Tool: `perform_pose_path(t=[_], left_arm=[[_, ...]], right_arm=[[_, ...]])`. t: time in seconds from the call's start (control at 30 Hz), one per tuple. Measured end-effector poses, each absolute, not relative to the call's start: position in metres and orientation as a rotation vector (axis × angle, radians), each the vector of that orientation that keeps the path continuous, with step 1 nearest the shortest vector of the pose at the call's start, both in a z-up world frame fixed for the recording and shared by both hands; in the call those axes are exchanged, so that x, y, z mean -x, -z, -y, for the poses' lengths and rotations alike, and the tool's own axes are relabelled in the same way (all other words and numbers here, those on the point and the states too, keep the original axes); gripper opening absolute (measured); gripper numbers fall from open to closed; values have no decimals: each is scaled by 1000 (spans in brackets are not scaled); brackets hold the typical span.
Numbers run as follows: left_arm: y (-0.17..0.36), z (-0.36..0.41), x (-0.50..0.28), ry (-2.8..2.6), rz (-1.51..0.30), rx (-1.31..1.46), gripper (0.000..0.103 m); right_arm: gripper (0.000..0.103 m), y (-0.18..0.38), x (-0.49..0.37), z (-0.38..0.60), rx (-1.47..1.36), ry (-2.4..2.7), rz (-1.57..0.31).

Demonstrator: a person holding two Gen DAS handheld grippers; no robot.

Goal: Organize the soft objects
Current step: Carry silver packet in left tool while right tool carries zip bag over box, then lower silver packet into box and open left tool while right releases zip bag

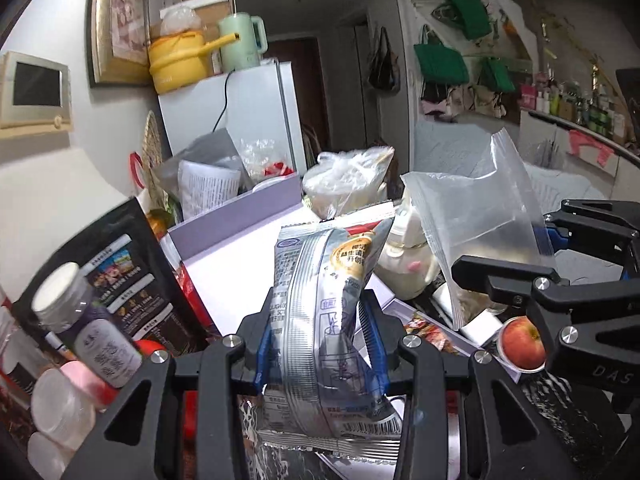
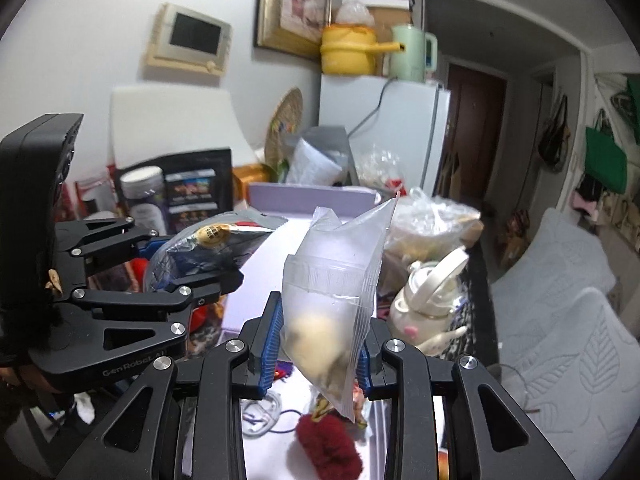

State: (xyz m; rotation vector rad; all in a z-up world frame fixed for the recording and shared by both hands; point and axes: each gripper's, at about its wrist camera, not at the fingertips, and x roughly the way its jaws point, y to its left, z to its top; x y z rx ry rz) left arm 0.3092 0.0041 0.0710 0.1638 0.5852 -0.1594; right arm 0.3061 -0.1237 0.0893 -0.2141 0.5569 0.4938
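Foil snack packet (image 1: 320,312) clamped in left gripper (image 1: 322,344); clear zip bag (image 2: 332,304) pinched in right gripper (image 2: 316,344). We are carrying both level, avoiding teapot (image 2: 424,300), squeezing lightly.

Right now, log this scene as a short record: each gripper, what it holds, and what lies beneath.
left gripper: shut on silver snack packet
right gripper: shut on clear zip bag
zip bag contents: pale lumps, kind unclear
beneath: white-and-lilac box amid clutter
nearby: apple, white teapot, dark red pompom
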Motion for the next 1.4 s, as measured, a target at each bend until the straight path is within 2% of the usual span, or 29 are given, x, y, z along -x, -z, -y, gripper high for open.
perform_pose_path(t=[0.5, 1.07, 1.4], left_arm=[[3, -2, -361, 149, -795, -145, 38], [68, 2, -367, 206, -1032, -87, 38], [90, 0, -380, 196, -1097, -36, 38]], right_arm=[[31, -11, -379, 112, 251, -461, -773], [31, 48, -391, 105, 265, -506, -904], [31, 73, -400, 108, 220, -517, -987]])
